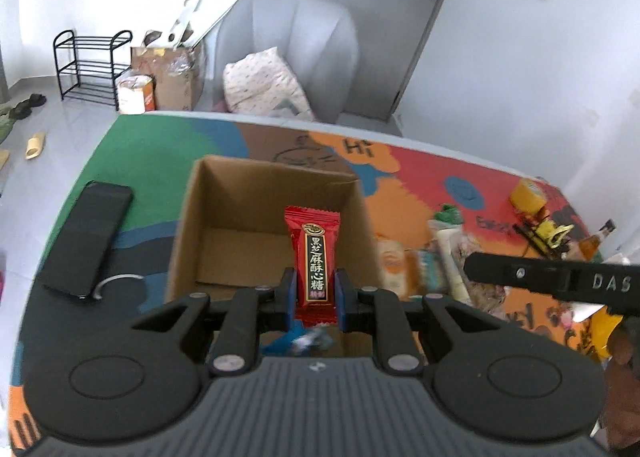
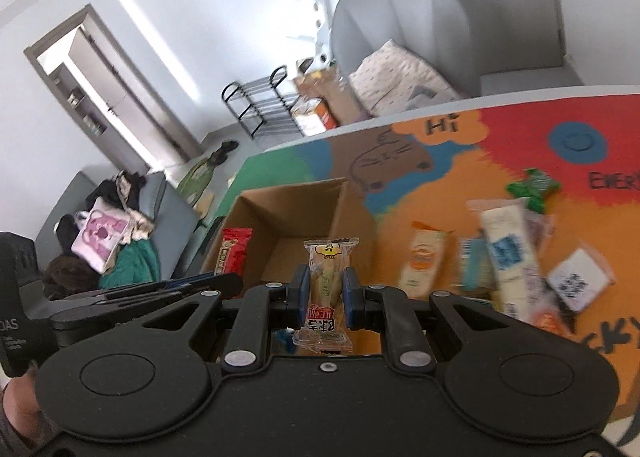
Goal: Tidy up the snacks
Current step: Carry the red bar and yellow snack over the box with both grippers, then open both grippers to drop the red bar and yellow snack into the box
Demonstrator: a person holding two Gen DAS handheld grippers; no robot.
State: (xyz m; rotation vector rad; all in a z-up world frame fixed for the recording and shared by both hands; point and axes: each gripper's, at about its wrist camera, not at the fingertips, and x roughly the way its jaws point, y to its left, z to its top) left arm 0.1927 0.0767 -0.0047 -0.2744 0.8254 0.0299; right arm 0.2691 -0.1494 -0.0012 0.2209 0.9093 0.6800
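Note:
My left gripper (image 1: 314, 293) is shut on a red candy packet (image 1: 312, 253) with black and gold lettering, held upright over the open cardboard box (image 1: 224, 193). My right gripper (image 2: 325, 295) is shut on a clear yellow snack packet (image 2: 326, 289), held over the same box (image 2: 280, 209). The red packet also shows in the right wrist view (image 2: 234, 251) at the box's left side. A blue-wrapped snack (image 1: 304, 339) lies in the box under my left gripper. Several loose snack packets (image 2: 504, 253) lie on the mat right of the box.
A black phone (image 1: 90, 241) lies on the colourful mat (image 1: 152, 153) left of the box. A yellow item (image 1: 528, 195) and small clutter sit at the table's far right. A grey armchair (image 1: 288, 49) with a cushion stands behind the table.

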